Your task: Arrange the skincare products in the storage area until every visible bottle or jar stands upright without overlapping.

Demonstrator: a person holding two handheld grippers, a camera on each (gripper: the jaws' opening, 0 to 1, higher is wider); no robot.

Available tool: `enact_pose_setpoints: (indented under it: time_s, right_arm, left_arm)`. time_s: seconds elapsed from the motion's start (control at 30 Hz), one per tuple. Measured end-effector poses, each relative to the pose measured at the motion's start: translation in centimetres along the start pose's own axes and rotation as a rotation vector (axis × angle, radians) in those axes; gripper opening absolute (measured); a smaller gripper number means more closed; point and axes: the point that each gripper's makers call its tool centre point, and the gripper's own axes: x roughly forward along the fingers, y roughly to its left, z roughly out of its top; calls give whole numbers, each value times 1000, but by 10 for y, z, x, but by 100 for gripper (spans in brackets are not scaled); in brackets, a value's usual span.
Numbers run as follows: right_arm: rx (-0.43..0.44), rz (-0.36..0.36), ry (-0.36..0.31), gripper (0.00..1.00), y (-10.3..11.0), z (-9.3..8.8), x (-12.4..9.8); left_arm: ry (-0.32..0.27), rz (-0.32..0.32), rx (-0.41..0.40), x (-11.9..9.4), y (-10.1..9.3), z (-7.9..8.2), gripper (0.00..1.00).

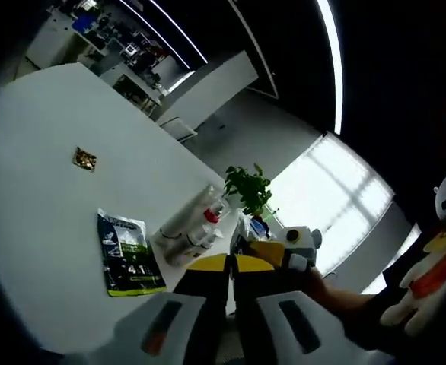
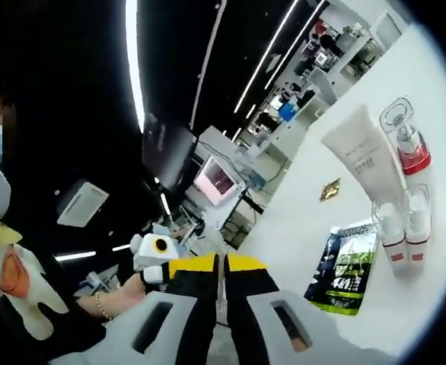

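Spanning both views is a white table point(image 1: 48, 228) under dark ceilings with strip lights. Beside a green sachet point(image 2: 345, 268), a white tube point(image 2: 364, 160), a red-collared bottle point(image 2: 409, 148) and two small bottles point(image 2: 402, 228) are laid flat. Bare tabletop is seen beyond the sachet, and a potted plant point(image 1: 247, 186) near the far edge. The left gripper point(image 1: 231, 268) and right gripper point(image 2: 221, 266) are closed, empty.

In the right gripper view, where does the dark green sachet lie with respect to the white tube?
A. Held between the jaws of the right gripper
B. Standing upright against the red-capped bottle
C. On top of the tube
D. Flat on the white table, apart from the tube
D: the dark green sachet lies flat on the white table, with bare table between it and the white tube; the right gripper has its jaws together, holding nothing.
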Motion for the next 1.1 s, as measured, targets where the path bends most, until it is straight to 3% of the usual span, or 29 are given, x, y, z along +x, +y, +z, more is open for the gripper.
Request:
enact_pose_setpoints:
  time_s: [0.23, 0.43, 0.57, 0.63, 0.7, 0.9, 1.1]
  right_arm:
    - [-60, -7, 18, 4, 4, 2, 3]
    - [-101, -27, 17, 2, 6, 9, 10]
    - [-208, -68, 54, 1, 3, 7, 15]
    - [-271, -127, 94, 1, -4, 2, 18]
    - [-362, -157, 125, 1, -7, -1, 22]
    - [-525, -185, 180, 1, -4, -9, 35]
    - [-594, -227, 239, 1, -11, -23, 43]
  left_arm:
    - [-42, 15, -62, -10, 4, 2, 0]
    - [-60, 36, -58, -14, 9, 3, 0]
    - [-67, 54, -59, -17, 13, 4, 0]
    - [-67, 64, -60, -19, 15, 4, 0]
    - [-58, 99, -45, -21, 22, 2, 0]
    - [-27, 191, -4, -26, 36, -3, 0]
    - [32, 332, 29, -28, 54, -9, 0]
